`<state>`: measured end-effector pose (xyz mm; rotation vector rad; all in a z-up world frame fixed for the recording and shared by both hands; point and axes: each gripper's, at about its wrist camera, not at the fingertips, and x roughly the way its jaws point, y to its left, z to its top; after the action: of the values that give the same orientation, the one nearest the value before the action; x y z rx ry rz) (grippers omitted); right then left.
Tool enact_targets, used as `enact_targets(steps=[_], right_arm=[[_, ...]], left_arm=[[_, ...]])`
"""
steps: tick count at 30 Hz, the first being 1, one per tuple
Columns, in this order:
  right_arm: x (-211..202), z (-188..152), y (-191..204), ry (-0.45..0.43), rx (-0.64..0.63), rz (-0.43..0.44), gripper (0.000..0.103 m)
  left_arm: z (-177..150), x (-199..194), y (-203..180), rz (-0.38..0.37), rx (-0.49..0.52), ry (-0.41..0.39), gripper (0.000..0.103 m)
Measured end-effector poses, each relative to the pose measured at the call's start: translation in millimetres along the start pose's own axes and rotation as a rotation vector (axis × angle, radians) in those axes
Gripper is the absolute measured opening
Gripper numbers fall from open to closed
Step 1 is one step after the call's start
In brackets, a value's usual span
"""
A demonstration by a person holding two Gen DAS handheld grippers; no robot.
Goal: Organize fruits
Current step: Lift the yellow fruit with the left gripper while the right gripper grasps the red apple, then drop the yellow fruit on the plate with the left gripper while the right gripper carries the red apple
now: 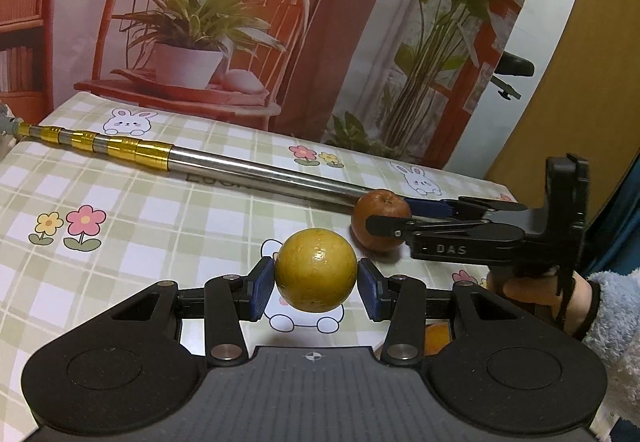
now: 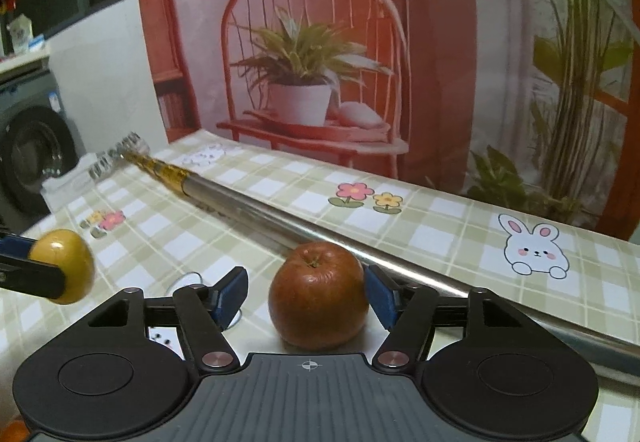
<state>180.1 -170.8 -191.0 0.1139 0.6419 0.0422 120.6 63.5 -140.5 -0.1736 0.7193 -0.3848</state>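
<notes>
Left claw (image 1: 316, 288) gripping yellow fruit (image 1: 316, 269), apple (image 2: 319, 294) stem-up, perhaps resting.

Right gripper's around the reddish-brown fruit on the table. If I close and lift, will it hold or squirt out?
The reddish-brown fruit looks round and smooth, so it may roll away if the pads close unevenly: one right gripper pad seems to touch it, the other stands apart. Its wrinkled skin near the stem suggests some softness; squeeze gently. The metal pole behind may stop it rolling back.

I can't see the pole's (image 1: 256, 172) far end, cut off at the frame edge left of the yellow fruit (image 1: 316, 269). An orange thing (image 1: 437, 338) right of it hides behind my gripper.
</notes>
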Motion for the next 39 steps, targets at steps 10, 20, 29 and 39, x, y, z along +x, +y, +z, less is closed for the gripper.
enact_targets(steps=[10, 20, 29, 39], right_arm=[[16, -3, -1, 0.052, -0.022, -0.020, 0.061], [18, -5, 1, 0.068, -0.037, -0.037, 0.057], [-10, -17, 5, 0.071, -0.017, -0.012, 0.057], [-80, -19, 3, -0.024, 0.092, -0.022, 0.057]], left_arm=[[-2, -3, -3, -0.008, 0.012, 0.003, 0.048], [-4, -5, -8, -0.020, 0.041, 0.009, 0.048], [-5, -7, -13, -0.046, 0.051, 0.021, 0.048], [-9, -25, -23, -0.097, 0.069, 0.013, 0.048]])
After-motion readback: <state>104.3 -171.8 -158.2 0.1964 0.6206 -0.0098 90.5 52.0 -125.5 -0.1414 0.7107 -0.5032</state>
